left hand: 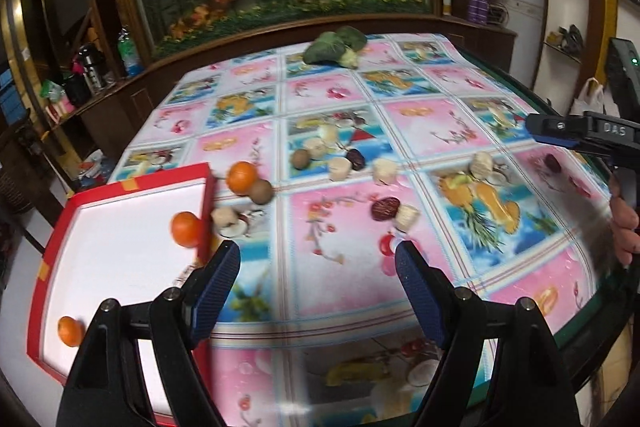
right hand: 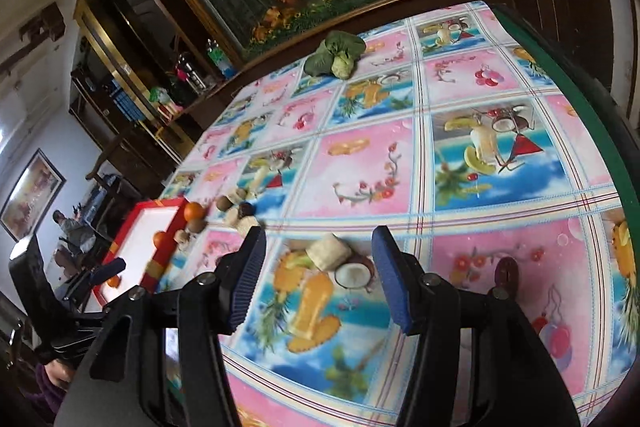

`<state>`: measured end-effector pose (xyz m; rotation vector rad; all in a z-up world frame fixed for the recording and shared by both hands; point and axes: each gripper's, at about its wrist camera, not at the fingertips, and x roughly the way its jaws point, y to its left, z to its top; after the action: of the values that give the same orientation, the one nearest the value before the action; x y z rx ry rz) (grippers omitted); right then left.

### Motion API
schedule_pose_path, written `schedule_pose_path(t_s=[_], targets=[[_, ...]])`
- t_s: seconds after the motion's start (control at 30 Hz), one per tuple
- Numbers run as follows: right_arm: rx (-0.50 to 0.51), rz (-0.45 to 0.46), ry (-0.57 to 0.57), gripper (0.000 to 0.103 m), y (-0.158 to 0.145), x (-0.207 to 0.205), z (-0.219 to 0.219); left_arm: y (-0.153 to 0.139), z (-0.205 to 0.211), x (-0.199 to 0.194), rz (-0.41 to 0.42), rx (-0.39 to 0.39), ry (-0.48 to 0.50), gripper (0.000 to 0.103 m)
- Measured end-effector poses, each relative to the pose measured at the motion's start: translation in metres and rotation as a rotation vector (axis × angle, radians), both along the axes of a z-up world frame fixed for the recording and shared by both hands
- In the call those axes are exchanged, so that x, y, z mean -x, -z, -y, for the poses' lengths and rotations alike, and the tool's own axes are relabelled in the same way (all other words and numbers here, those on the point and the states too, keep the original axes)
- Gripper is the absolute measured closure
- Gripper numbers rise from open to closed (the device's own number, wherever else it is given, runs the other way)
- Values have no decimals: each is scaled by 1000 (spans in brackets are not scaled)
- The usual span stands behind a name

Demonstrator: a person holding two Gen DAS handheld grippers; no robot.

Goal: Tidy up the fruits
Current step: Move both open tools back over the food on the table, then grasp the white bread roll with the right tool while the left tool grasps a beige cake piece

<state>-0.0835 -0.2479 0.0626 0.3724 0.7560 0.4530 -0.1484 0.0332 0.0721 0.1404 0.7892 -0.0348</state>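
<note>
A red box with a white floor stands at the table's left edge. Two oranges lie in it, one against its right wall and one at the near corner. A third orange sits just outside beside a brown round fruit. Pale chunks and dark red dates are scattered mid-table. My left gripper hovers open and empty right of the box. My right gripper is open over a pale chunk lying on the cloth, its pads clear of it. A date lies to its right.
A green leafy vegetable rests at the far edge of the table, which wears a fruit-print cloth. The right gripper and a hand show at the right edge. Dark wooden shelving runs along behind the table.
</note>
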Motion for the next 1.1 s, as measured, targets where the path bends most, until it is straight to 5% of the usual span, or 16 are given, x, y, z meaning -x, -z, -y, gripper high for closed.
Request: schedule_pose_path(t_s=[0.47, 0.7, 0.9, 1.1], targets=[[209, -52, -57, 46, 29, -29, -52, 19, 22, -13, -99, 99, 65, 25], [240, -85, -59, 54, 37, -35, -56, 46, 40, -47, -199, 176, 86, 58], [249, -98, -54, 66, 41, -37, -58, 51, 45, -64, -206, 202, 89, 66], [270, -83, -61, 66, 41, -35, -62, 52, 51, -74, -185, 193, 98, 80]])
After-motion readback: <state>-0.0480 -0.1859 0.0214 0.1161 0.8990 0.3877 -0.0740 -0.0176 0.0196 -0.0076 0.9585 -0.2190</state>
